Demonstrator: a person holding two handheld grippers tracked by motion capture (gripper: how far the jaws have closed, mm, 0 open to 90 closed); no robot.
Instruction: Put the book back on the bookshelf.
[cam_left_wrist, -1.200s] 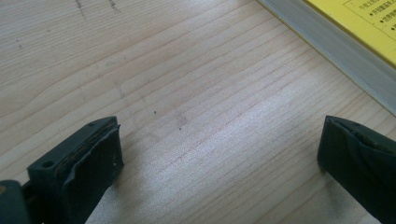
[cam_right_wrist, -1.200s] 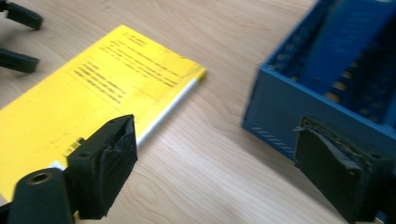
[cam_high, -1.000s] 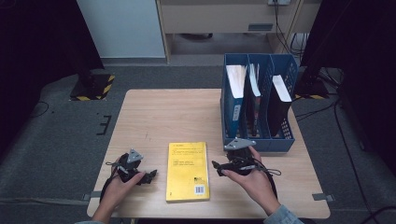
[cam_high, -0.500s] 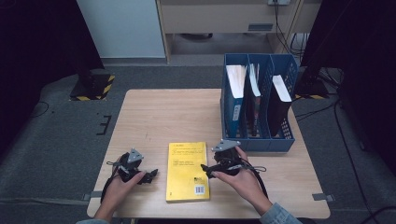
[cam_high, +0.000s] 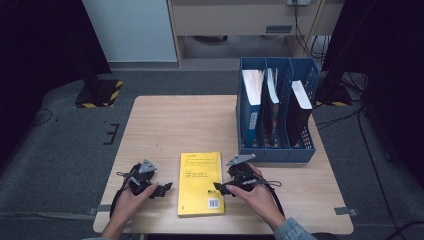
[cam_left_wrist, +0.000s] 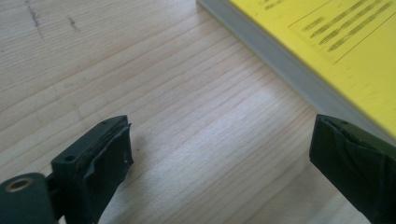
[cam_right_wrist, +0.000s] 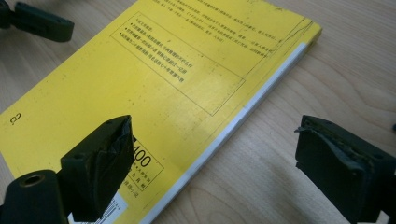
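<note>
High view shows the yellow book lying flat at six o'clock on the wooden table, the blue file rack at two o'clock from it; the left gripper sits at its nine o'clock, its jaws wide but just closing a little with nothing between them. The right gripper straddles the three-o'clock edge, jaws apart, not pressing; the paperback looks light, glossy and bendy, best pinched near the spine
</note>
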